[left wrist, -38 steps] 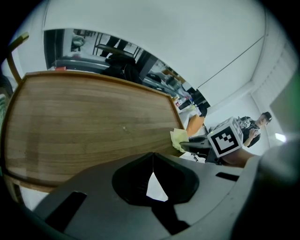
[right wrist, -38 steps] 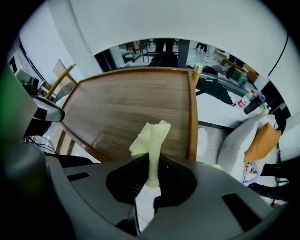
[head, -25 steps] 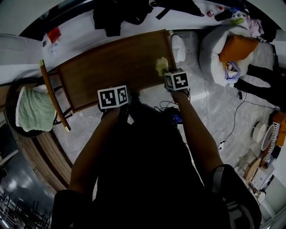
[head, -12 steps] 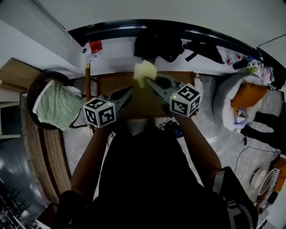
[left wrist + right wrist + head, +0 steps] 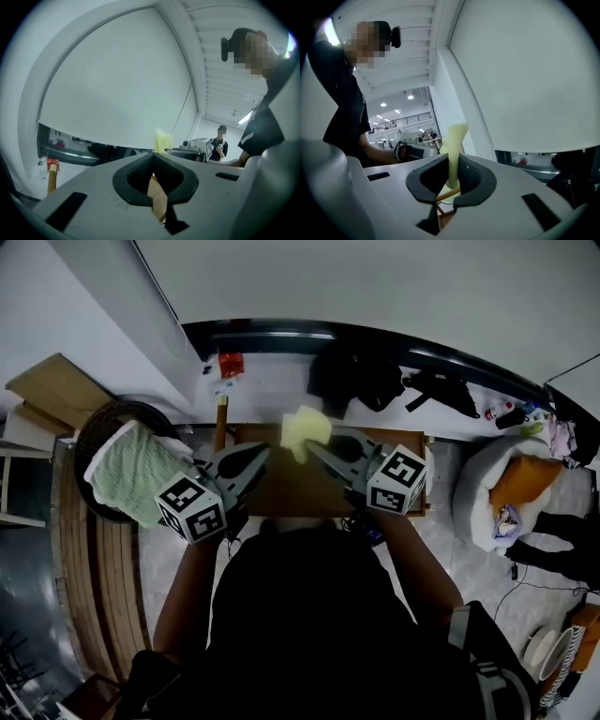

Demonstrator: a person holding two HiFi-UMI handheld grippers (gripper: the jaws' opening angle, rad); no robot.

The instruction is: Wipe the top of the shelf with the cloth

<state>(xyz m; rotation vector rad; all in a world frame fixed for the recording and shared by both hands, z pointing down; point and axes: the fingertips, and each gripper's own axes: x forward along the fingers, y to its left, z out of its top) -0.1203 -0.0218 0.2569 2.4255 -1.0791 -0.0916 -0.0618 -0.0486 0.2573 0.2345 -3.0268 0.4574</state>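
In the head view the wooden shelf top (image 5: 298, 491) lies below both grippers. The pale yellow cloth (image 5: 305, 429) is lifted off it, pinched in my right gripper (image 5: 311, 446), which is shut on it. The right gripper view has the cloth (image 5: 455, 140) standing up between the jaws of that gripper (image 5: 453, 160). My left gripper (image 5: 263, 450) hovers just left of the cloth, shut with nothing in it. In the left gripper view its jaws meet (image 5: 153, 157), and the cloth (image 5: 163, 140) shows beyond them. Both grippers point up toward the white wall.
A round dark basket with a green knitted cloth (image 5: 129, 474) stands at the left. A wooden pole (image 5: 221, 420) leans beside the shelf. Dark clothes (image 5: 356, 381) lie by the wall. A white beanbag with an orange cushion (image 5: 514, 482) is at the right. A person (image 5: 219, 143) stands far off.
Both grippers rose from the shelf top and tilted up toward the wall, the right one carrying the cloth off the surface. The head view has swung up toward the wall.
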